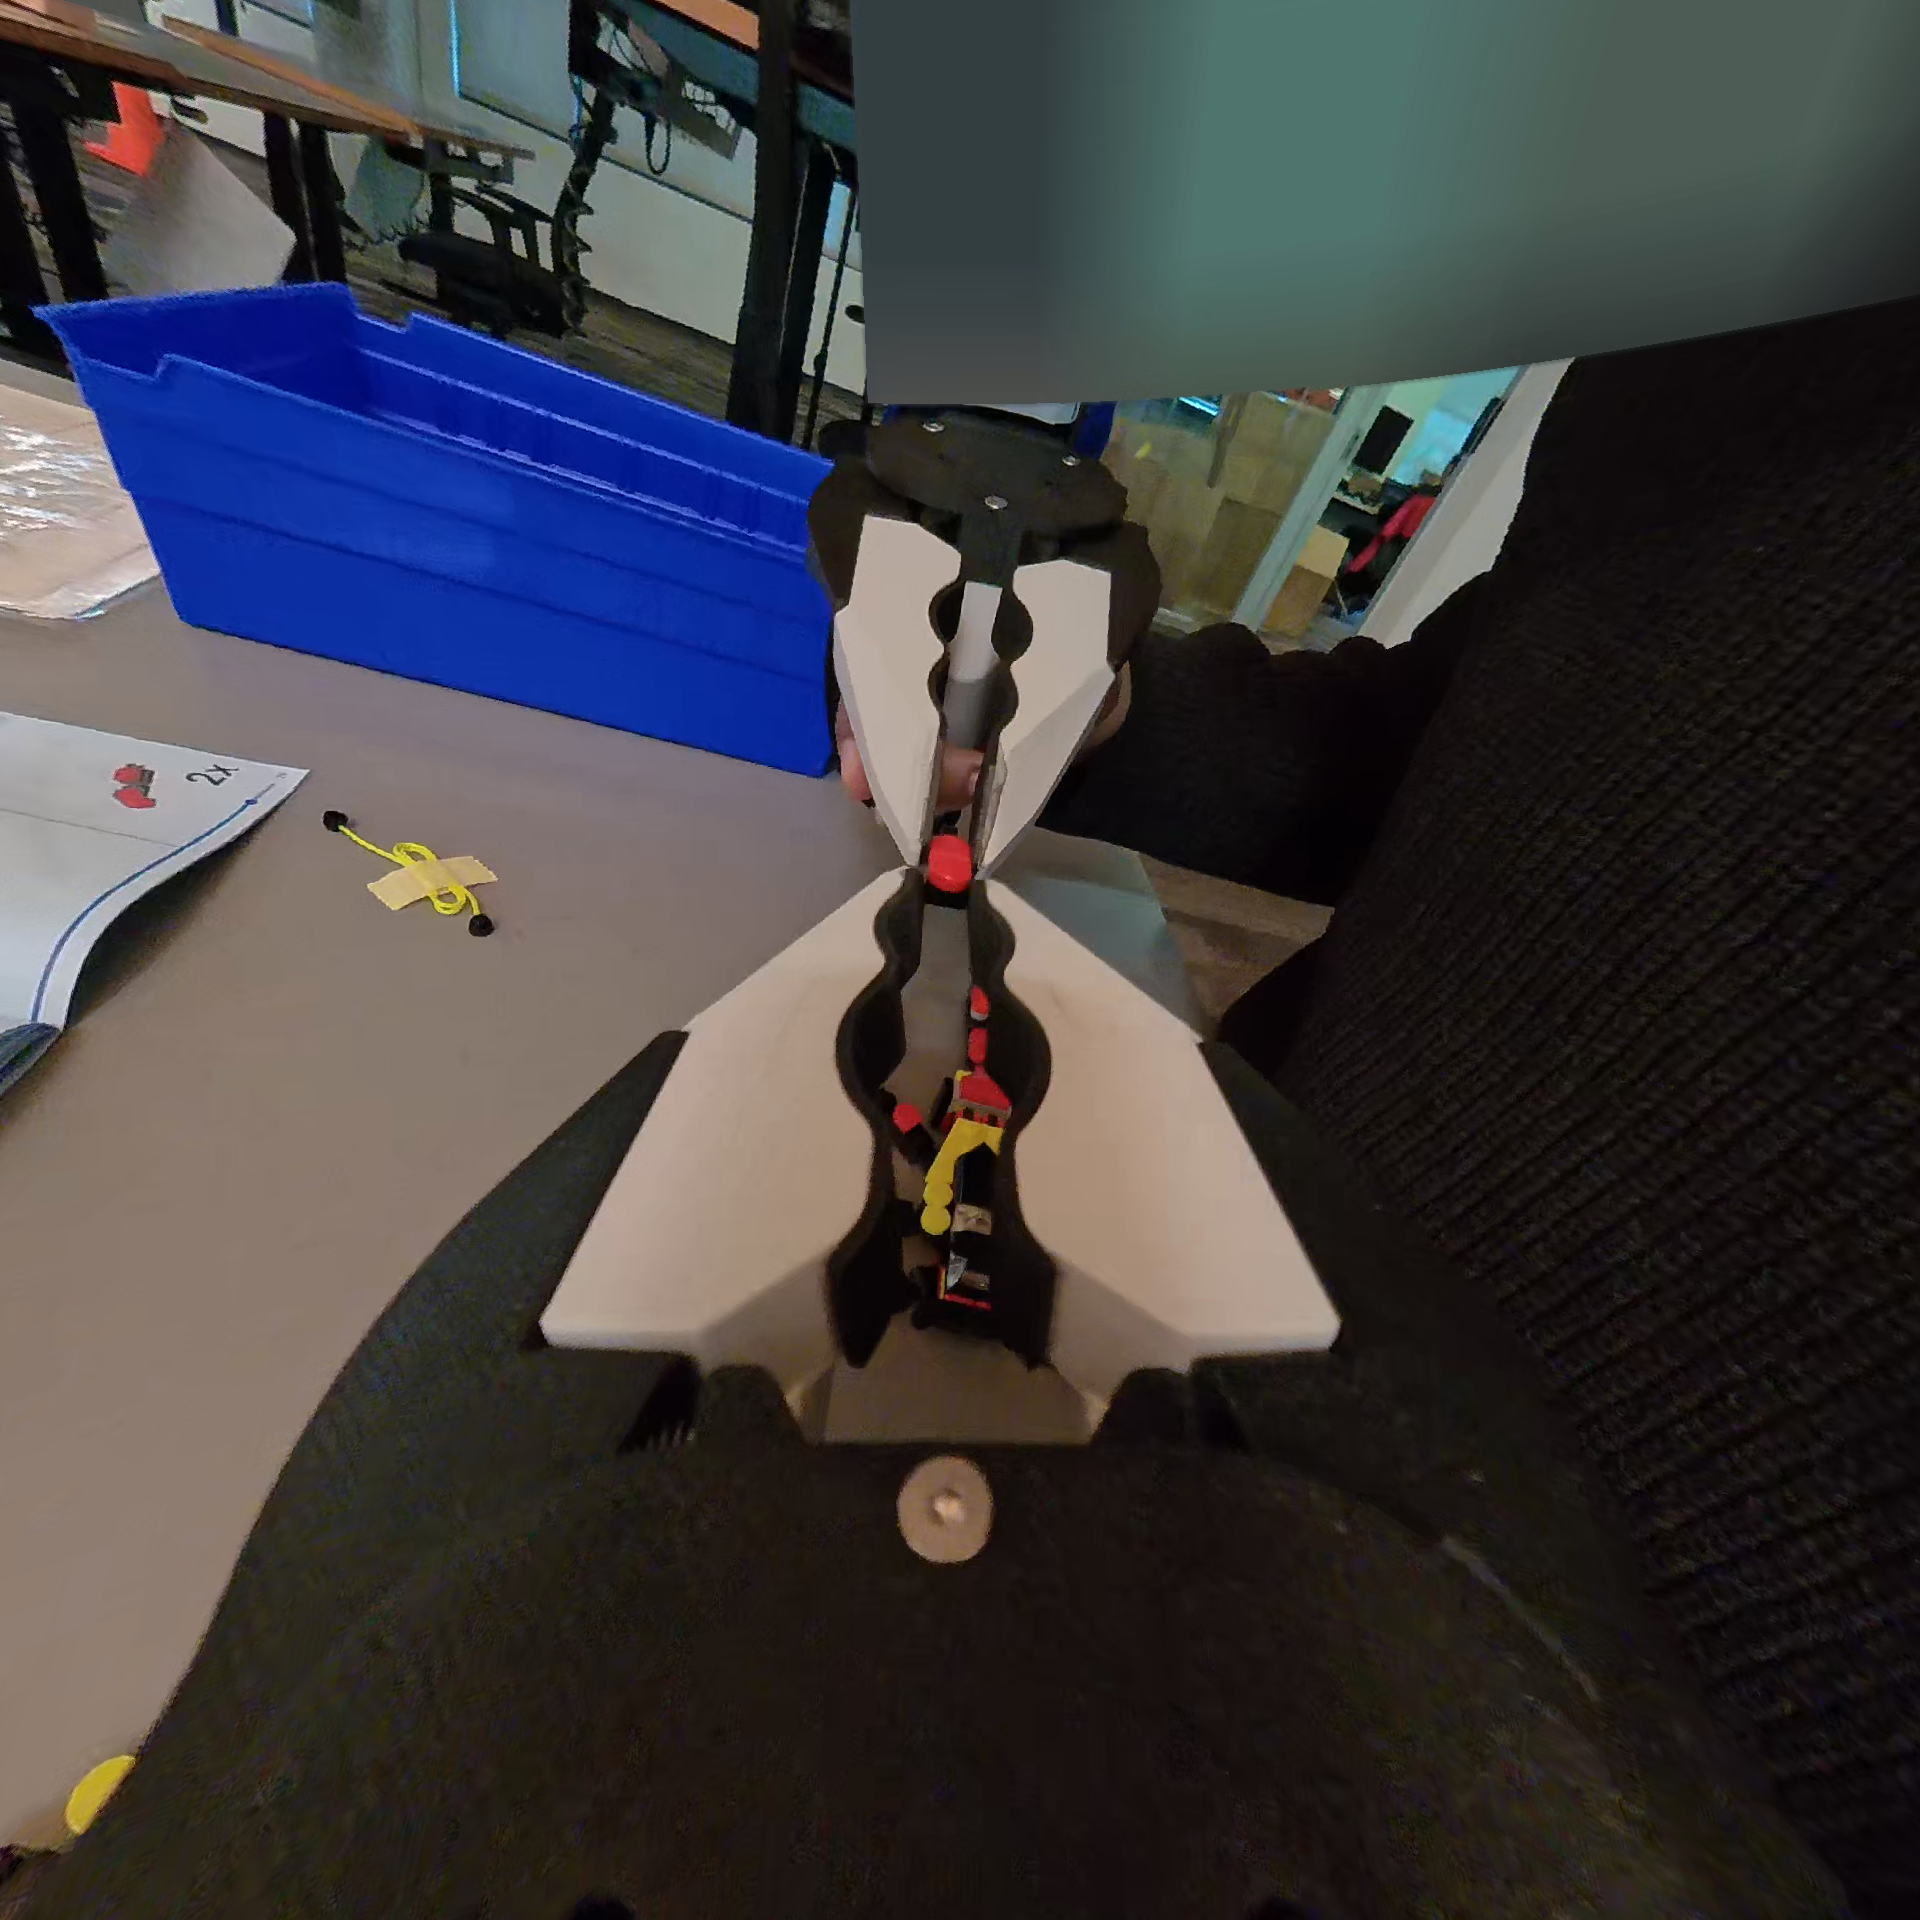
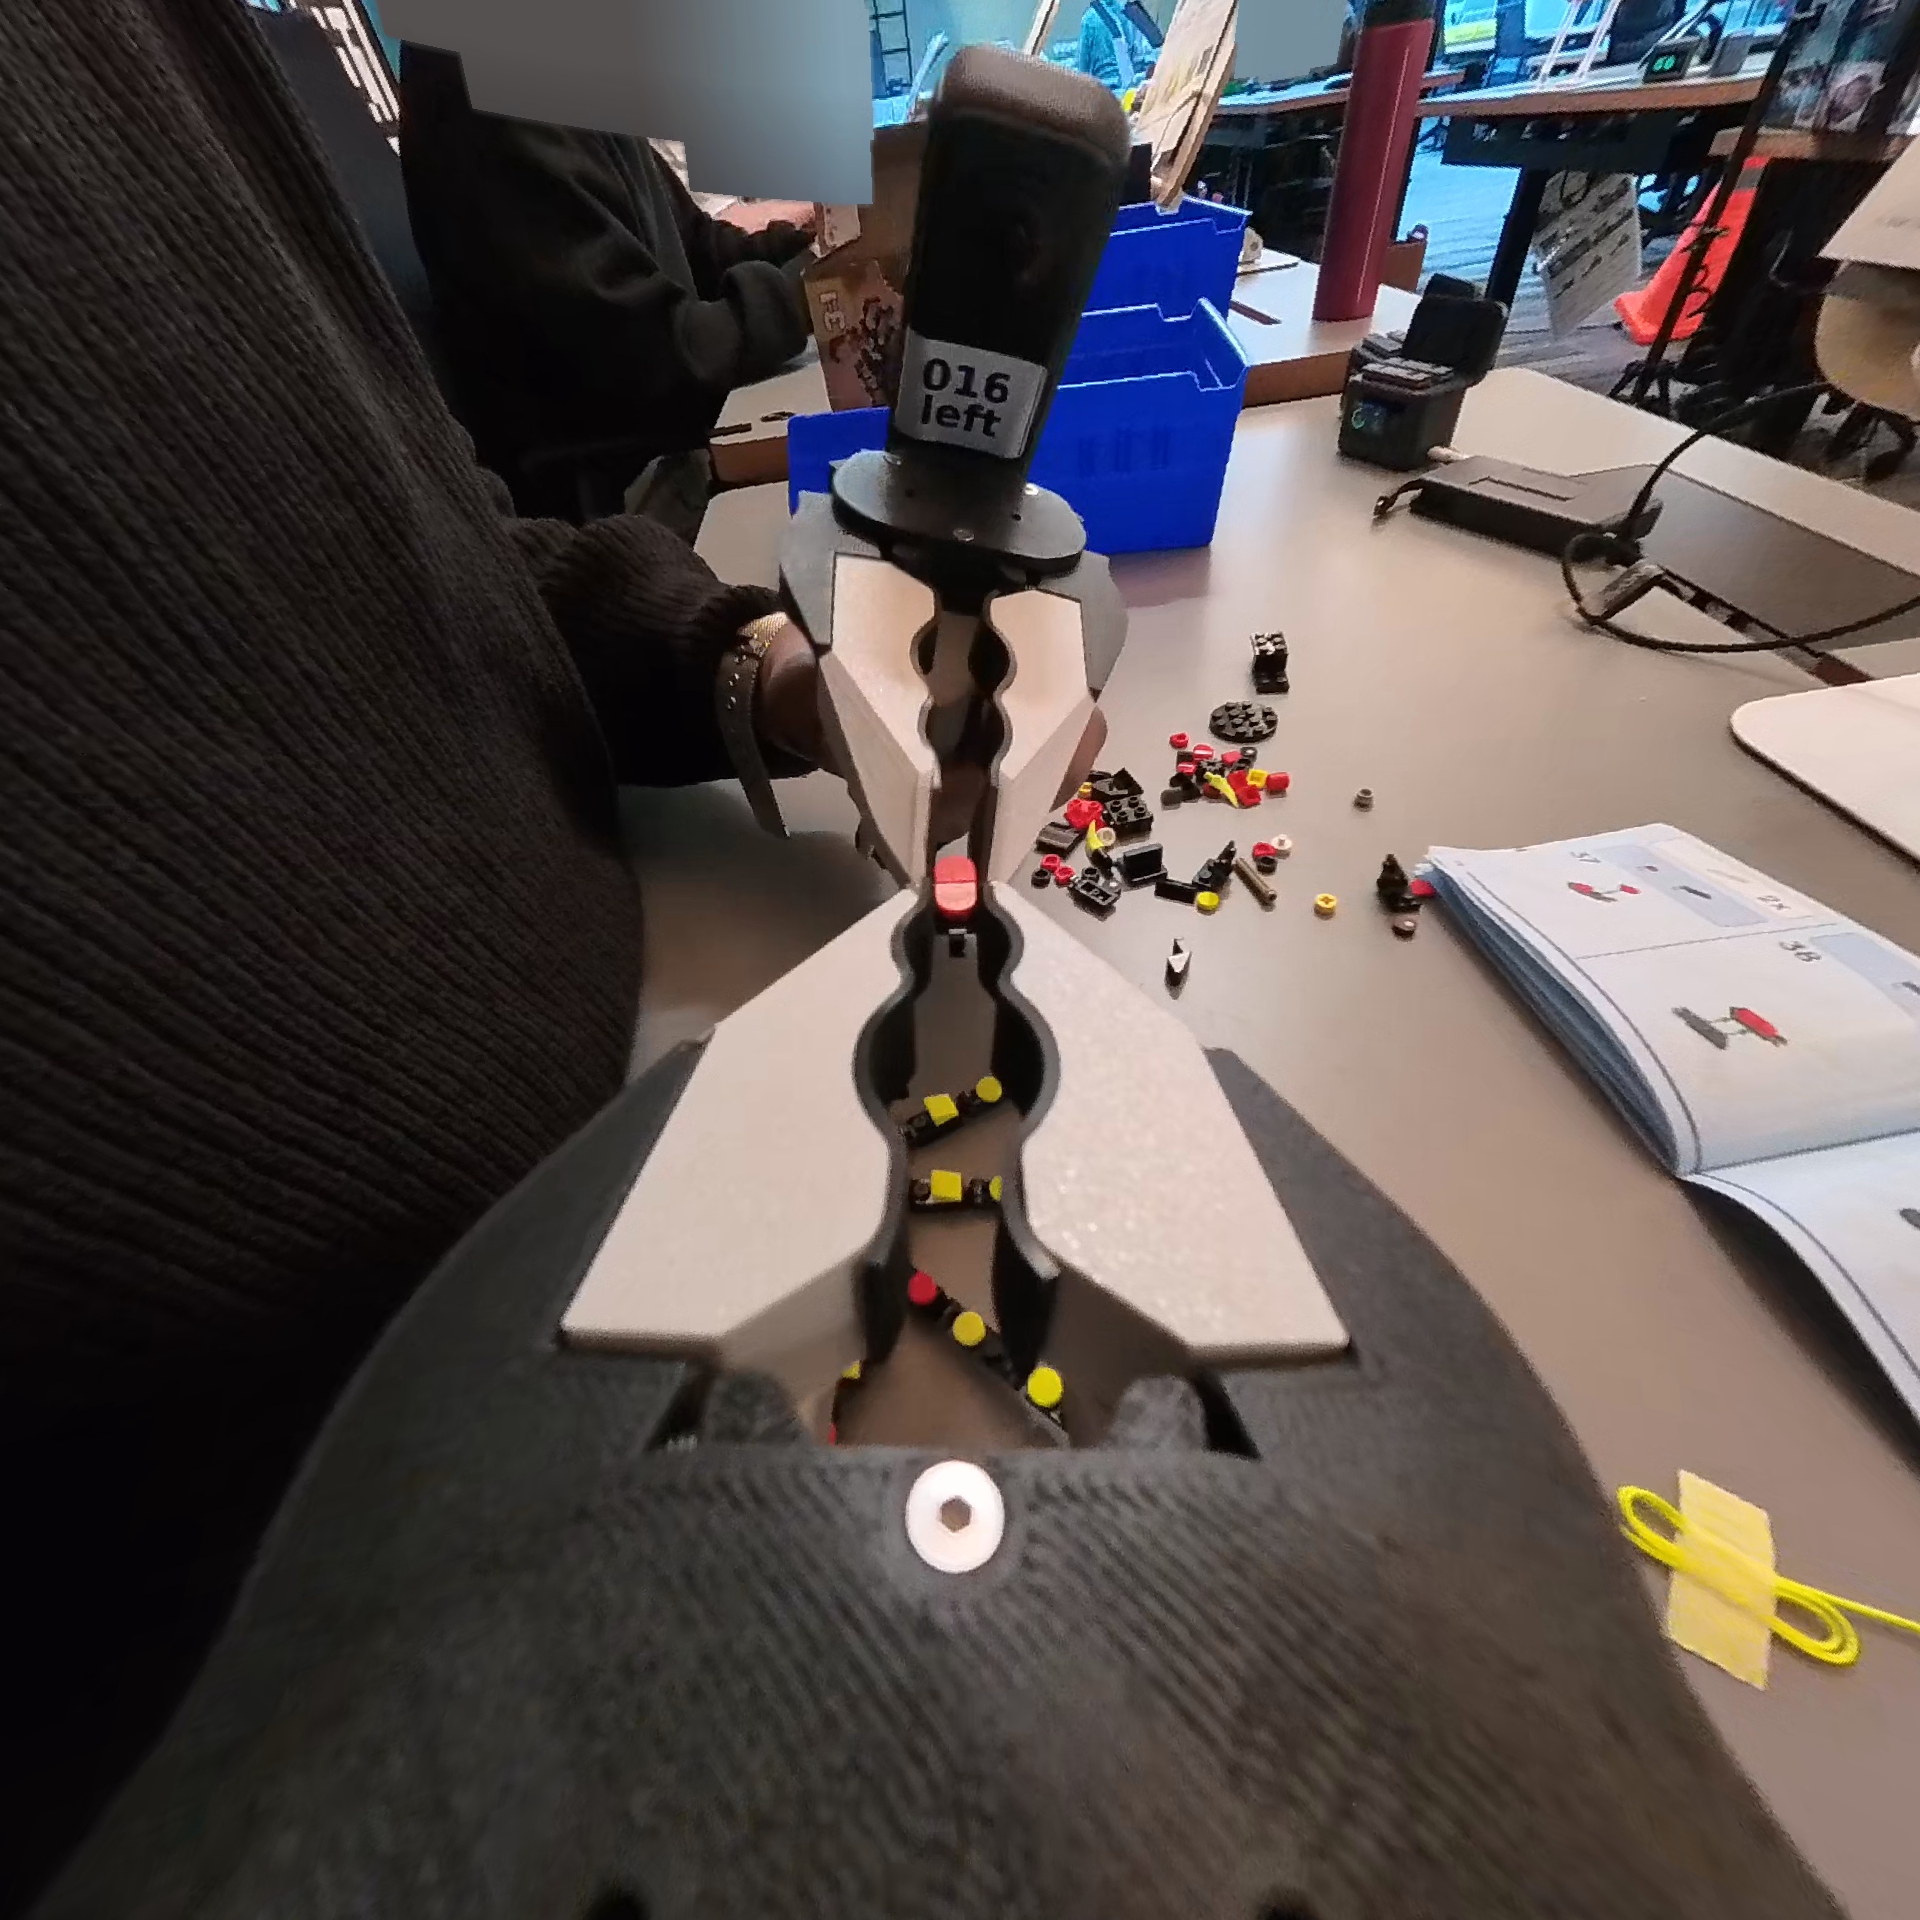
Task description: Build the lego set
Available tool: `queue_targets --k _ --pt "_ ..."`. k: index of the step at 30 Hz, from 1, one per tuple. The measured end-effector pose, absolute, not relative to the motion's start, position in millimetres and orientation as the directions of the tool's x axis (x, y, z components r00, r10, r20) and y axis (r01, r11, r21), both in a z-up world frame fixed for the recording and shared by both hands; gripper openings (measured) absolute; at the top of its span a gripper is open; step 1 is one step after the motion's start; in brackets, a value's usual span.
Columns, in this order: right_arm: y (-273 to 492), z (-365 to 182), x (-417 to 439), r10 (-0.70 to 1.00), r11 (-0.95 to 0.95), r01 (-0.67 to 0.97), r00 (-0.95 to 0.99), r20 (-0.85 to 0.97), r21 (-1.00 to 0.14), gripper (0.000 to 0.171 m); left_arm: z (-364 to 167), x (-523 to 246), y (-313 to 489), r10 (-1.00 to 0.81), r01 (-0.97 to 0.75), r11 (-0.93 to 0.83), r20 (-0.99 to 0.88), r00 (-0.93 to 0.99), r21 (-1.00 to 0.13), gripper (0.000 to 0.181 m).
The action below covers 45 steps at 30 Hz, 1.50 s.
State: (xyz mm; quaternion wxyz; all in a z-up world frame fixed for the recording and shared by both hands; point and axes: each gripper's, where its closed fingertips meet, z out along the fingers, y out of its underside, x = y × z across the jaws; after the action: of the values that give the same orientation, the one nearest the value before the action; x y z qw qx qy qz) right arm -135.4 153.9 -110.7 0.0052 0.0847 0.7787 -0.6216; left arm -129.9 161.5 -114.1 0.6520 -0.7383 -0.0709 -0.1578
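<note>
My left gripper [image 1: 943,885] and my right gripper [image 1: 950,847] point at each other above the table, tip to tip. Both are closed on a small red piece [image 1: 948,862] with a black bit under it. The right wrist view shows the same: the right gripper [image 2: 954,906], the left gripper [image 2: 954,871] and the red piece [image 2: 954,889] between them. A red, yellow and black lego model [image 1: 961,1153] lies on the table under the fingers and is seen through the gap. It also shows in the right wrist view [image 2: 940,1112]. Loose lego pieces [image 2: 1174,810] lie scattered beyond.
An open instruction booklet [image 2: 1662,987] lies on the grey table [image 2: 1403,1195]. It also shows in the left wrist view [image 1: 94,862]. A taped yellow string [image 1: 431,883] lies near it. Blue bins [image 1: 468,540] stand behind. A person in a black sweater [image 2: 260,727] sits close by. My two grippers' fingertips are within a few centimetres of each other.
</note>
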Motion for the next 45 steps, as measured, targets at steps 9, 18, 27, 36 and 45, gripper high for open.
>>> queue_targets --k 9,18,27,36,45 --pt "153.6 -116.2 -135.9 0.134 0.242 0.139 -0.985 -0.109 -0.960 0.005 -104.9 -135.6 155.7 -0.107 0.353 -0.093 0.362 0.926 -0.931 0.001" --pt "153.1 -115.0 -134.9 0.128 0.236 0.148 -0.985 -0.120 -0.961 0.005 -113.2 -130.3 159.4 -0.114 0.343 -0.140 0.360 0.926 -0.929 0.006" --pt "152.9 -116.0 -134.0 0.123 0.239 0.169 -0.982 -0.143 -0.956 0.005 -115.0 -128.9 160.5 -0.109 0.325 -0.155 0.343 0.933 -0.933 0.005" --pt "153.9 -117.2 -134.0 0.121 0.243 0.187 -0.979 -0.161 -0.952 0.005 -115.8 -129.2 162.2 -0.096 0.304 -0.153 0.320 0.943 -0.940 0.006" --pt "152.4 -116.1 -130.5 0.101 0.234 0.190 -0.980 -0.171 -0.953 0.005 -114.8 -125.9 161.0 -0.123 0.316 -0.165 0.337 0.933 -0.934 0.005"
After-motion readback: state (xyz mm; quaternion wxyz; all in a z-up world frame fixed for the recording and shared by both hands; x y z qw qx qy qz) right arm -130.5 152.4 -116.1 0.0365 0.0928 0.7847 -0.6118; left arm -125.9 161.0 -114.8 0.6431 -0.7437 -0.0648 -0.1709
